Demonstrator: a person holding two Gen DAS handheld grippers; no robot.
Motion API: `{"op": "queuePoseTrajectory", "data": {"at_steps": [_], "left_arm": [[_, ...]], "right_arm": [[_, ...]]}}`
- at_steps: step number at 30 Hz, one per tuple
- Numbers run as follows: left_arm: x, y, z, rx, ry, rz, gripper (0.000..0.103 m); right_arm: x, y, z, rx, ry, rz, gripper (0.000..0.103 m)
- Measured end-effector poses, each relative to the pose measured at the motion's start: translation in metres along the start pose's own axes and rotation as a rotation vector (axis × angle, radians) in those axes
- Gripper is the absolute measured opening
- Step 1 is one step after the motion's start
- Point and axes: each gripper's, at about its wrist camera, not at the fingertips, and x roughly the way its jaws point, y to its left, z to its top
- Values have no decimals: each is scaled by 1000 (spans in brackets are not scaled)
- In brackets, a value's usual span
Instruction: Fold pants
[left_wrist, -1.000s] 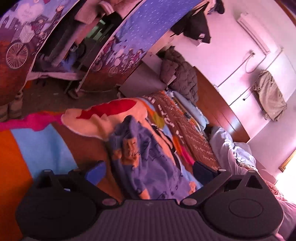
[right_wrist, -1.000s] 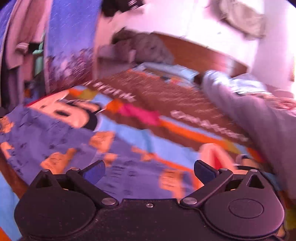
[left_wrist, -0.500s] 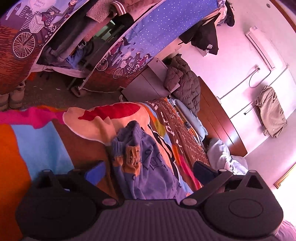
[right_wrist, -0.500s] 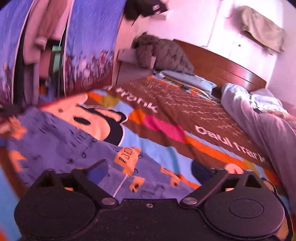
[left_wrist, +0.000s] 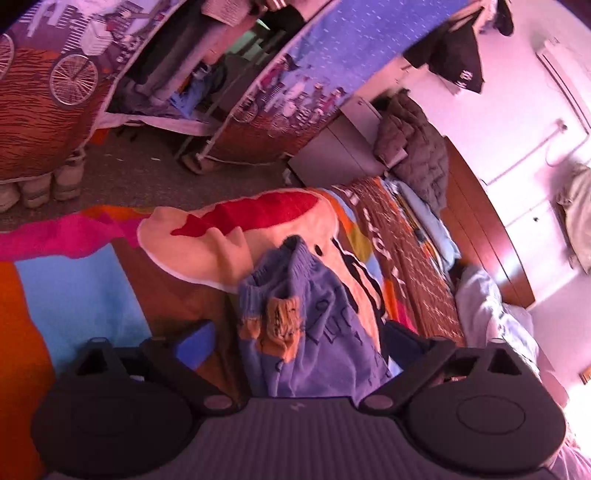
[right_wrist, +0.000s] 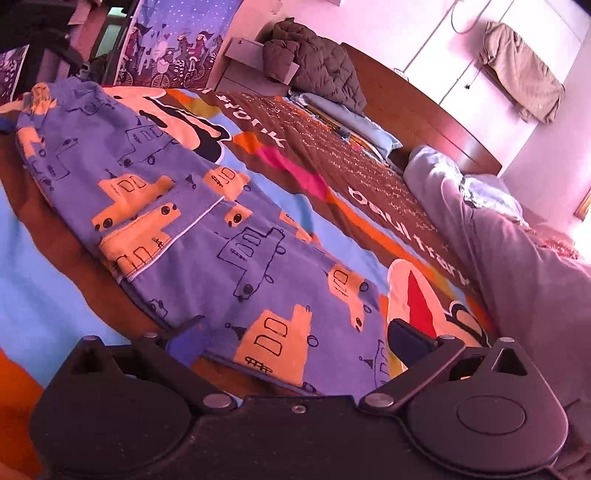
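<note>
The left gripper (left_wrist: 295, 341) has its jaws spread, with one bunched end of the pants (left_wrist: 306, 325) between them. The pants (right_wrist: 192, 221) lie lengthwise on the blanket (right_wrist: 44, 288), leaving bare blanket on both sides. The right gripper (right_wrist: 299, 343), jaws also apart, straddles the near edge of the pants. Right of the pants, the blanket's white lettering partly reads "paul frank", beside a grey quilt (right_wrist: 517, 266).

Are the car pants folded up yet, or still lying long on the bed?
Still lying long. The purple pants stretch flat across the blanket, full length in view, both grippers' jaws open and holding nothing.
</note>
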Motion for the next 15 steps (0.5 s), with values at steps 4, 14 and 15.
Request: {"op": "queuePoseTrajectory", "data": {"at_steps": [4,14,15], "left_arm": [[2,-3,-2,17,-4,58,67],[2,5,-7,13,-33,35,60],[2,4,-8,19,-34,32,60]], "right_arm": [[2,-2,0,-3,5,2,102],[-3,7,-2,-45,-26,-39,102],[-3,7,-2,-46,-27,-40,102]]}}
